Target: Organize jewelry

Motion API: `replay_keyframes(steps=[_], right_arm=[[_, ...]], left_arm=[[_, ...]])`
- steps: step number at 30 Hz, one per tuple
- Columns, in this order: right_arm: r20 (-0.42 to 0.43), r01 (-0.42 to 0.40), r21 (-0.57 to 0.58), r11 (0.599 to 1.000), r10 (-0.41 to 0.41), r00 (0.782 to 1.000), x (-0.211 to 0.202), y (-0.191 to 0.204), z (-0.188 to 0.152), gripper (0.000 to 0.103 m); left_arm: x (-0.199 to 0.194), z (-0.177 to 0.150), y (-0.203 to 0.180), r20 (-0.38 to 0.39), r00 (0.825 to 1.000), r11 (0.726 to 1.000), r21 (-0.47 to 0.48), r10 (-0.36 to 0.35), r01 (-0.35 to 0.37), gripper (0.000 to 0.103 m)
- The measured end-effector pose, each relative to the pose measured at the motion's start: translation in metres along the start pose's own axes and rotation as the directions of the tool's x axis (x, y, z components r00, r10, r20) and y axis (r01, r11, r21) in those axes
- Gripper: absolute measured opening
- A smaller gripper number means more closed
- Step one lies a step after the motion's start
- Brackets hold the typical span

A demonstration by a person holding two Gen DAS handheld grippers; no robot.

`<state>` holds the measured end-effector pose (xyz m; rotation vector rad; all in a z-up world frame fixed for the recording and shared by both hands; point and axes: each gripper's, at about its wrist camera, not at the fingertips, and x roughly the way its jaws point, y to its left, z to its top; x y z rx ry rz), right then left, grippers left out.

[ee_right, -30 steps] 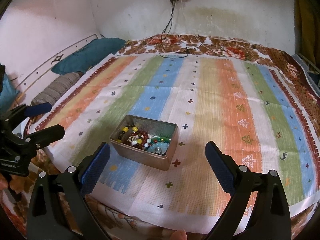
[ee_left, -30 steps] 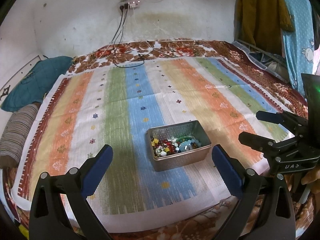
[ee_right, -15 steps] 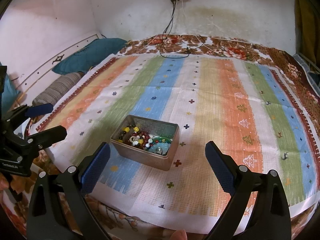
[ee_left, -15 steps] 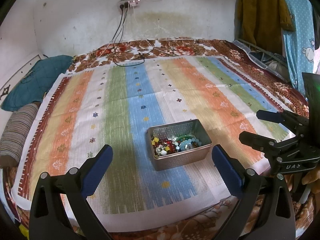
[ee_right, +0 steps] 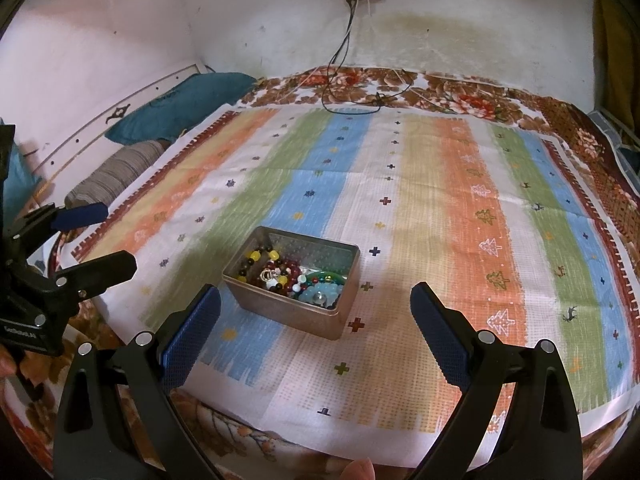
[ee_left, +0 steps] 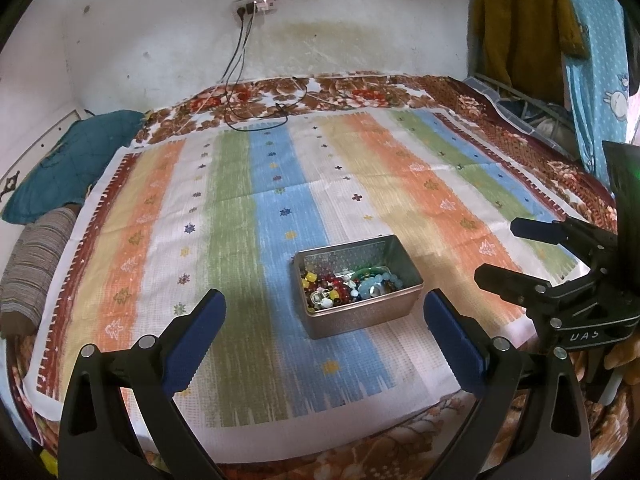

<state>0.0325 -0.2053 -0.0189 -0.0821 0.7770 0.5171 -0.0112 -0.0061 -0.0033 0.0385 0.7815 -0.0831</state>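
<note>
Here, on the striped cloth (ee_left: 248,216) over a bed, near its front edge on the blue stripe: an open metal tin (ee_left: 357,285), lidless, holding a heap of beads (ee_left: 344,285). Among them, yellow and dark red rounds toward the left of the tin, a green bangle and a pale blue bead bracelet (ee_right: 322,292) toward the right, some small silvery pieces in between; too tangled to separate further. Nothing of the jewelry outside the tin on the cloth. Low in the left wrist view, the left gripper (ee_left: 322,322), blue-padded fingers (ee_left: 192,338) spread wide apart and empty, near side of the tin, not touching it. Likewise the right gripper (ee_right: 316,326), fingers (ee_right: 438,340) wide apart, nothing between them, tin just beyond and slightly left of centre. Each gripper also visible from the other's camera: the right one (ee_left: 498,254) at the right edge, off the cloth's right border, the left one (ee_right: 102,238) at the left edge, both spread. At the far side, a floral bedsheet (ee_left: 360,88) under the cloth, black cables (ee_left: 240,80) trailing down a stained white wall from a socket (ee_left: 256,2). Far left, a teal pillow (ee_left: 68,164) and a striped bolster (ee_left: 34,264); far right, hanging clothes (ee_left: 528,28). At the bottom edge of the right wrist view, a fingertip (ee_right: 360,469).
</note>
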Motion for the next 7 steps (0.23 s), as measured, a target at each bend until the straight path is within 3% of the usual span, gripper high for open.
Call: replay_keyframes(steps=[7], right_arm=[[-0.004, 0.001, -0.003, 1.000, -0.001, 1.000, 0.0007, -0.0002, -0.0006, 0.096]], left_arm=[[0.0012, 0.0024, -0.0002, 0.001, 1.000, 1.000, -0.005, 0.000, 0.000, 0.097]])
